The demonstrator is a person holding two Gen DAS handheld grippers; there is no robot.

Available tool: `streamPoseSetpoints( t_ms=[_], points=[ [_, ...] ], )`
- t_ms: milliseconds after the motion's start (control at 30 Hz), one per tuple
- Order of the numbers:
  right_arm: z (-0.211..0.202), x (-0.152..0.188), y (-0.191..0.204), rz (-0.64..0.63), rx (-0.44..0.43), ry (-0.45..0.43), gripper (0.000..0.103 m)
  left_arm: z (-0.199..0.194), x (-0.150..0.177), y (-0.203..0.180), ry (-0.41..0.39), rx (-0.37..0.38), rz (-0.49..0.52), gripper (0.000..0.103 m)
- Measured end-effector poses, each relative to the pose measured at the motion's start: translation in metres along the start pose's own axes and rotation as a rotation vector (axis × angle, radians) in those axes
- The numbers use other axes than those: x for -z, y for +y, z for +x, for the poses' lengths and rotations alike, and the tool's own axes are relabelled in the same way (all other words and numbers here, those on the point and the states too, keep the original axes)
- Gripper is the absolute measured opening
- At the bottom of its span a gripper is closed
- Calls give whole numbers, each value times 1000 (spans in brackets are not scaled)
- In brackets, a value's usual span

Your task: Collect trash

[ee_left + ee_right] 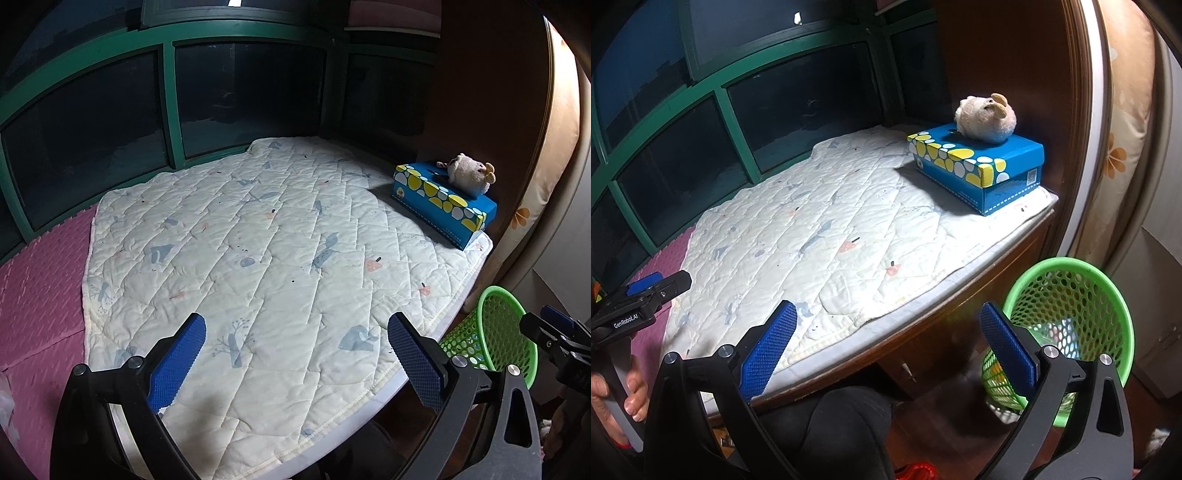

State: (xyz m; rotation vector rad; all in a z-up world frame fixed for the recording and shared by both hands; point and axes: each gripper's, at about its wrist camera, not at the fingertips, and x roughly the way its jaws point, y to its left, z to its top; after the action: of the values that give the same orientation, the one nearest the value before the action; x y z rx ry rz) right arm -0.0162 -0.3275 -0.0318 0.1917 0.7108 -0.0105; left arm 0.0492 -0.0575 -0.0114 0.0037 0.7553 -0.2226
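Observation:
A green mesh basket (1071, 291) stands on the floor beside the window seat, with some pale scraps (1062, 330) showing inside it. The right gripper (888, 309) hangs open and empty just left of the basket, over the seat's front edge. Over the quilt's (258, 240) near part, the left gripper (295, 321) is open with nothing between its fingers. The basket (495, 332) lies to its right, and the right gripper (546, 326) sits beyond that. A pale crumpled bit (5, 398) shows at the far left on the pink mat (37, 295).
A blue tissue box (975, 166) with a plush toy (986, 118) on top sits at the quilt's far right corner. Green-framed dark windows (170, 110) back the seat. A hand (631, 391) holds the left gripper (665, 280). A dark-clothed knee (842, 424) is below.

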Motion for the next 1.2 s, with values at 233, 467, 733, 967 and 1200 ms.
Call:
streamPoseSetpoints(
  t_ms=[233, 467, 733, 967, 1200],
  points=[
    [0, -1, 7, -14, -6, -4, 98, -4, 1, 4, -8, -13, 4, 96],
    [1, -1, 11, -34, 1, -5, 98, -5, 3, 7, -5, -17, -5, 96],
    [1, -2, 12, -34, -2, -6, 98, -5, 3, 8, -5, -23, -5, 96],
    [2, -1, 13, -39, -7, -3, 98, -7, 3, 9, -7, -31, -9, 96],
    [3, -1, 13, -39, -12, -1, 98, -8, 3, 10, -7, -33, -10, 96]
  ],
)
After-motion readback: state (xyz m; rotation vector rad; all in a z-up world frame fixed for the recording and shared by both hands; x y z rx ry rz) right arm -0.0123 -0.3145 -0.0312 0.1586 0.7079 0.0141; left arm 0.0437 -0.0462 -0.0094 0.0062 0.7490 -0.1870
